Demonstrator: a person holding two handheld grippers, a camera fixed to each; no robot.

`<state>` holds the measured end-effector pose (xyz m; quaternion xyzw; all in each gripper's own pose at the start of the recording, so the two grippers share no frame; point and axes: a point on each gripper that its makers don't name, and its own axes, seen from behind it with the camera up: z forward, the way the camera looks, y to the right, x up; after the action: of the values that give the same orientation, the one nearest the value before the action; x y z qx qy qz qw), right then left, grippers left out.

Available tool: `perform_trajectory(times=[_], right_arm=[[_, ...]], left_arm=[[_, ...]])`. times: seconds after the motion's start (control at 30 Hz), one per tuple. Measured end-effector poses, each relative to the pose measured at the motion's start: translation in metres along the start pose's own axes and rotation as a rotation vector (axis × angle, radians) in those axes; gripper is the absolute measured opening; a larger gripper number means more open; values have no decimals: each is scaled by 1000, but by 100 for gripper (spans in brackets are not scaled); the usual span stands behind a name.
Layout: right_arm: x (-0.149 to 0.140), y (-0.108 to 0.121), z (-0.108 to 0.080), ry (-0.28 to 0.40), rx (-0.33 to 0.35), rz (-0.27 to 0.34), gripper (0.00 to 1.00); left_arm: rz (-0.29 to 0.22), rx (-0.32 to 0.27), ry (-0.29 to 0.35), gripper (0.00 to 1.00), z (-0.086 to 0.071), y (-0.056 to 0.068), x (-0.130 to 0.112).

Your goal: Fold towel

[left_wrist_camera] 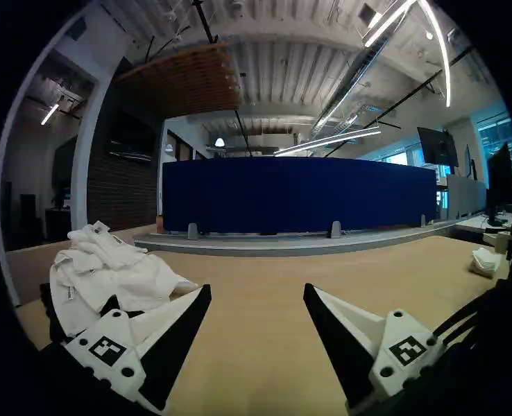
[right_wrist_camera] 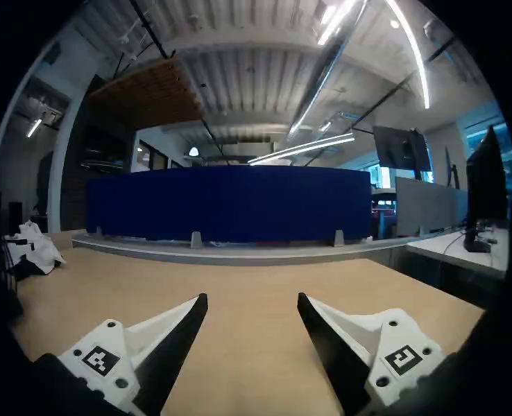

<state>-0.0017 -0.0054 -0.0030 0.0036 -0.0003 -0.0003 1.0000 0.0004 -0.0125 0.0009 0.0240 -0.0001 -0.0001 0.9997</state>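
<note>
1. Crumpled towel (left_wrist_camera: 110,274) sits on worktop (left_wrist_camera: 367,267), near left claw (left_wrist_camera: 256,288), on its left side.
2. Left claw & right claw (right_wrist_camera: 251,297): fingers apart, empty.
3. Prob. best: find a towel corner, pinch edge only, spread flat before folding.

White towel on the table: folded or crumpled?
Crumpled. The white towel sits in a loose heap of uneven bulges and creases on the wooden table, with no flat layers or squared edges.

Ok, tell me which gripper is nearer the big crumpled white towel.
Left. The left gripper is open with the towel just beyond one finger; the right gripper, also open, has it far off at the table edge.
</note>
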Motion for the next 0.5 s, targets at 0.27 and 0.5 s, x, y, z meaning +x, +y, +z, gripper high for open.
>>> perform_trajectory(times=[0.27, 0.5], right_arm=[[0, 0, -1, 0, 0, 0, 100], [0, 0, -2, 0, 0, 0, 100]], left_arm=[[0, 0, 0, 99, 0, -1, 1], [-1, 0, 0, 99, 1, -1, 2]])
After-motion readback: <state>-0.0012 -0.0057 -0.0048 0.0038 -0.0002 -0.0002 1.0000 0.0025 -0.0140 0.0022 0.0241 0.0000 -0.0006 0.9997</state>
